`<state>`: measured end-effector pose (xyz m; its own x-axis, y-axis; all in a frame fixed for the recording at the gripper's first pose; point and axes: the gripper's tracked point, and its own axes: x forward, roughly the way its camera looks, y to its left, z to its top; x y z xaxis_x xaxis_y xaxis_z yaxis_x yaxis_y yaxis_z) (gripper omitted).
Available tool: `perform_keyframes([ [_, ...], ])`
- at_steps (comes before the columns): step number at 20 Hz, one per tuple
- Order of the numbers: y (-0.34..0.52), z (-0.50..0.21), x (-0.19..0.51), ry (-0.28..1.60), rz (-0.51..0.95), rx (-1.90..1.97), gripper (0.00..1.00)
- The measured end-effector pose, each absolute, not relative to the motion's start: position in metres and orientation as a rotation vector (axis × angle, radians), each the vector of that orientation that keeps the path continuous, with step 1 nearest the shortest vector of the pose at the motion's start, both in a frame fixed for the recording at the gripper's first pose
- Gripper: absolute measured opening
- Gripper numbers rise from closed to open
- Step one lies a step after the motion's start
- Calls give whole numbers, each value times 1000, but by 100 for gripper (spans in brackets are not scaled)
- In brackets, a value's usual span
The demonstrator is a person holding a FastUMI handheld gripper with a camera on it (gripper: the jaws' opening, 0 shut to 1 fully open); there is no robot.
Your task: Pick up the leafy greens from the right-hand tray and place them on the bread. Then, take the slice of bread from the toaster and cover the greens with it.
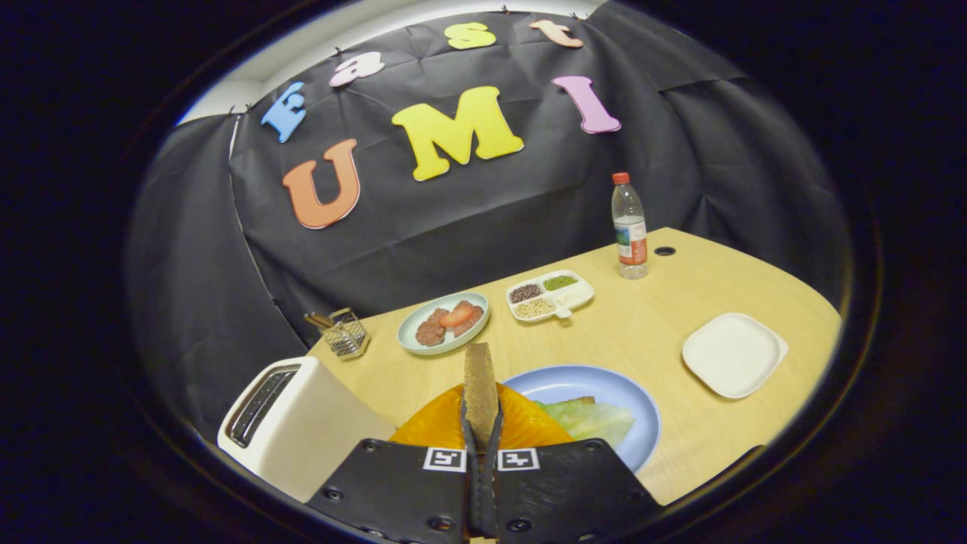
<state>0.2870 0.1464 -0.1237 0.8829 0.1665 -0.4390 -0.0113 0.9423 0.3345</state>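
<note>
hand-held gripper [480, 431] tight on upright bread slice [480, 381] above greens [593, 418]

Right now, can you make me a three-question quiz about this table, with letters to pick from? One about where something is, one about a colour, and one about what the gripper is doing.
1. Where does the bottle stand?
A. at the table's far edge, beyond the divided tray
B. on top of the toaster
C. on the blue plate

2. What colour is the bottle's cap?
A. green
B. red
C. white

3. What is the gripper doing?
A. open over the toaster
B. shut on nothing
C. shut on a bread slice

Answers:
1. A, since the bottle stands beyond the divided tray, near the booth's wall.
2. B, since the cap on top is red.
3. C, since both fingers press on the brown slice, held upright just ahead of them, with the greens on the blue plate beside it.
</note>
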Motion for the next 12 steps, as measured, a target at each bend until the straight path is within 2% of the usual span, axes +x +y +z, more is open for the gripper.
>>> perform_keyframes([
  [8,129,-147,287,530,71,378,1],
  [10,119,-155,288,552,62,355,5],
  [11,114,-156,288,559,59,345,11],
  [12,108,-160,291,565,45,332,11],
])
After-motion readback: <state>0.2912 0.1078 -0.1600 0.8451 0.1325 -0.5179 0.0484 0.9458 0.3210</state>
